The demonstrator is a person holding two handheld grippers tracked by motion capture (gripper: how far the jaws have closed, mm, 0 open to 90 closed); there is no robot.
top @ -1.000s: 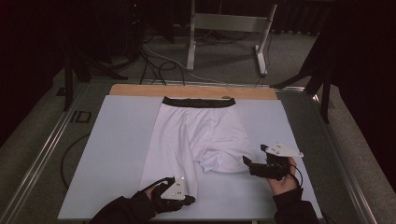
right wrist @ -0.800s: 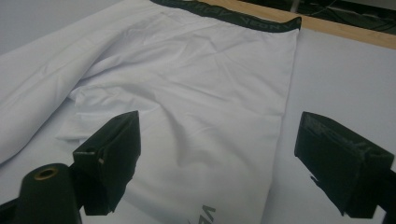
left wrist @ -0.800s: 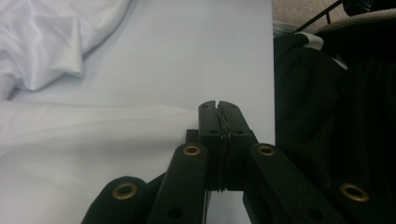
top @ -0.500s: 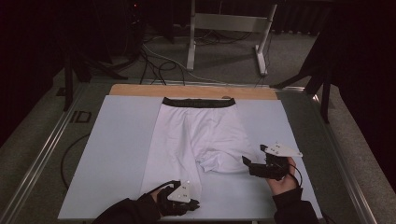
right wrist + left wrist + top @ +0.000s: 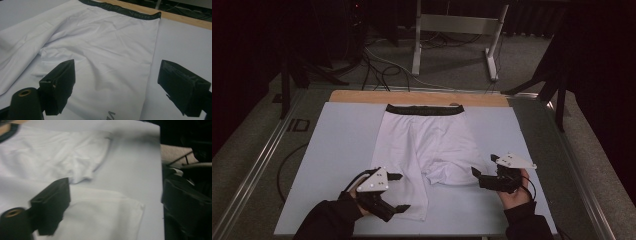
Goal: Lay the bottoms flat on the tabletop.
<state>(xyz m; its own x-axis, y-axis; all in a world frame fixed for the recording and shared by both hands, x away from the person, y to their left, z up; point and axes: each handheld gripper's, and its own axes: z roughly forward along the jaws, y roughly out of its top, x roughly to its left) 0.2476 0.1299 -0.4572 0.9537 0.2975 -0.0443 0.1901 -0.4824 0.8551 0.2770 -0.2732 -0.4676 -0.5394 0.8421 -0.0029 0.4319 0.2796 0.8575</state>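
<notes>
White shorts (image 5: 427, 140) with a black waistband (image 5: 424, 110) lie flat on a pale mat (image 5: 337, 150). Their left leg (image 5: 409, 200) stretches toward the front edge, while the right leg (image 5: 452, 172) lies shorter and creased. My left gripper (image 5: 403, 192) hovers over the left leg's hem (image 5: 112, 220). Its jaws have just been opening and stand apart above the cloth without pinching it. My right gripper (image 5: 483, 166) rests by the right leg's outer edge. It is open, with white fabric (image 5: 112, 62) lying beneath and between its jaws.
The mat covers a table with a wooden strip (image 5: 362, 96) along its far edge and metal rails at the sides. Beyond it on the dark floor stand a metal frame (image 5: 457, 30) and loose cables (image 5: 377, 65). Bare mat lies to the shorts' left and right.
The left gripper drew the left leg toward the front edge, let go with its jaws opening, and lifted up and a little to the left. The right gripper has stayed put.
</notes>
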